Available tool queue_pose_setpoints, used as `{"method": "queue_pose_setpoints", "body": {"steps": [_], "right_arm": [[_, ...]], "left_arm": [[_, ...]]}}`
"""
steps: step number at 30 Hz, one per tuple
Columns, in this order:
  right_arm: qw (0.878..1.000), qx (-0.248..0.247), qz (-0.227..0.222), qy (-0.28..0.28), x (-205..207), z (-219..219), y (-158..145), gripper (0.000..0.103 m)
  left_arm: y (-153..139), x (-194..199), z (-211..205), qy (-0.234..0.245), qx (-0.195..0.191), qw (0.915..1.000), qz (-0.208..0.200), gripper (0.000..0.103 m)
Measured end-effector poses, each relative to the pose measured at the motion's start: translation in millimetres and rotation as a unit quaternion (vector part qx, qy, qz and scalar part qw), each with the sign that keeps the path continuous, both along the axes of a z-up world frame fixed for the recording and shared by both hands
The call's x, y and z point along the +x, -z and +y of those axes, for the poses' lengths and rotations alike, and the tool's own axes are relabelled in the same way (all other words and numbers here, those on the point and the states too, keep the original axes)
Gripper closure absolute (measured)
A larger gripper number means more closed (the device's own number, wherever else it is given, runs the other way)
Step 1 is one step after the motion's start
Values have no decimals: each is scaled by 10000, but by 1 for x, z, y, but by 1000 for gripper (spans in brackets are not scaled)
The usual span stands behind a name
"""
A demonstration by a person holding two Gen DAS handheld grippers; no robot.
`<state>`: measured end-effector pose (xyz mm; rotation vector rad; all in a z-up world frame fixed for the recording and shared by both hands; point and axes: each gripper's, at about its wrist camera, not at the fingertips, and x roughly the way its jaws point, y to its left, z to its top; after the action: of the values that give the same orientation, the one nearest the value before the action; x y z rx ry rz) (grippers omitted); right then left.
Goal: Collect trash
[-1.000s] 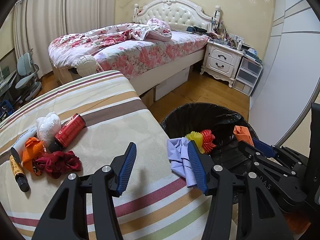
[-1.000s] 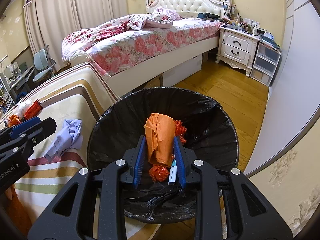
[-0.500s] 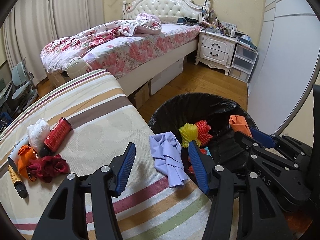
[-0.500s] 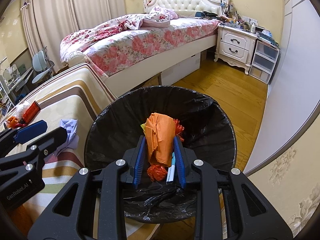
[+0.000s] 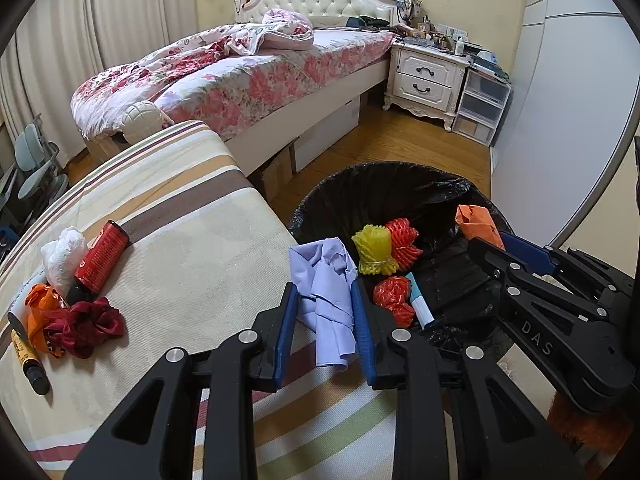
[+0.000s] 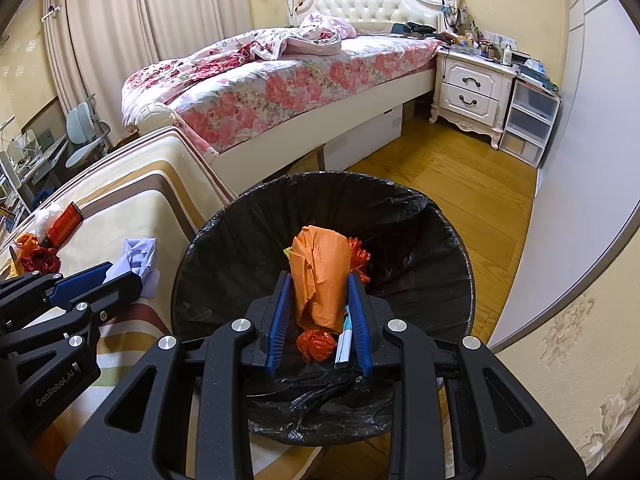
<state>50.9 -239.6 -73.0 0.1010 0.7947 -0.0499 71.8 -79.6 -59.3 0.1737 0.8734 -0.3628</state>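
**Both grippers loaded at the trash bin**

The left gripper (image 5: 325, 312) has its blue pads pressed against a crumpled lavender paper (image 5: 326, 280) that lies on the striped tablecloth (image 5: 180, 248), right at the edge nearest the black-lined trash bin (image 5: 384, 184). The right gripper (image 6: 319, 312) is clenched on a crumpled orange paper wad (image 6: 318, 276), held above the bin's (image 6: 248, 232) open mouth.

The left wrist view alone shows the bin's contents clearly: a yellow foam net (image 5: 374, 250) and a red foam net (image 5: 404, 238) side by side, a red plastic bag (image 5: 394, 296) nearer the camera, and a white-and-teal pen (image 5: 418, 304) beside it. It also shows the pile far from the bin on the cloth: a red can (image 5: 102, 256), a white plastic bag (image 5: 62, 252), an orange bag (image 5: 38, 304), a dark red scrunchie (image 5: 88, 326) and a black-capped marker (image 5: 28, 354).

The right wrist view hides most of the bin's contents behind the wad; only the red bag (image 6: 317, 344) and pen (image 6: 343, 344) show beneath it. It shows the left gripper (image 6: 80, 284) from the side.
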Motion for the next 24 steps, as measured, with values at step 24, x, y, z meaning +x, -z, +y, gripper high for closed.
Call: {"method": "queue_pose_setpoints", "body": {"steps": [24], "right_arm": [[9997,-67,-136,186,15,-14,-15,75]], "left_arm": [[-6,28,-37,67,-158,9996,-211,75]]}}
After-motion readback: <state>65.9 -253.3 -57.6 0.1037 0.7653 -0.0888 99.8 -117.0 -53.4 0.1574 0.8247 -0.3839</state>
